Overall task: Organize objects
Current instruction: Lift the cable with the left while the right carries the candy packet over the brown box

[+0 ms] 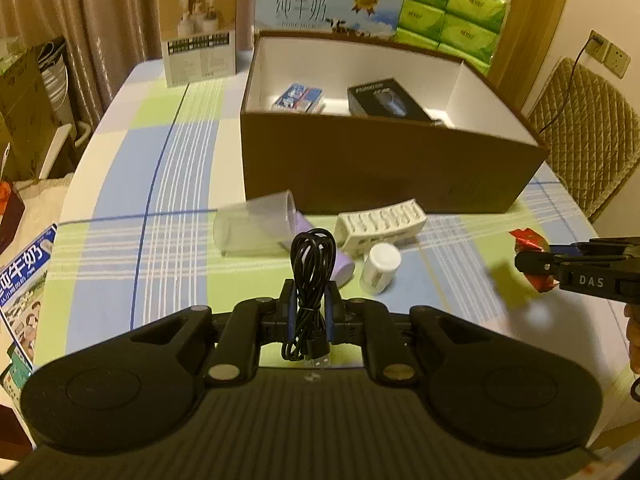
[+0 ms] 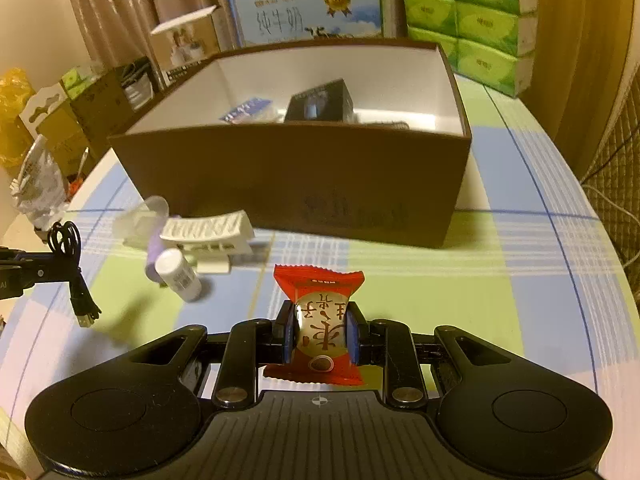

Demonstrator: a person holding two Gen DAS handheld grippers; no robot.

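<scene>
Brown box (image 2: 304, 184) stands behind white clip (image 2: 208, 230), bottle (image 2: 178, 276).

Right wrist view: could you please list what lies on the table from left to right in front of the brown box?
Black cable held in the left gripper → white bottle → white clip → red snack packet held in the right gripper.

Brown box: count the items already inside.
2 visible in the brown box: a blue-white packet at left, a black box at right. The near wall may hide more.
</scene>
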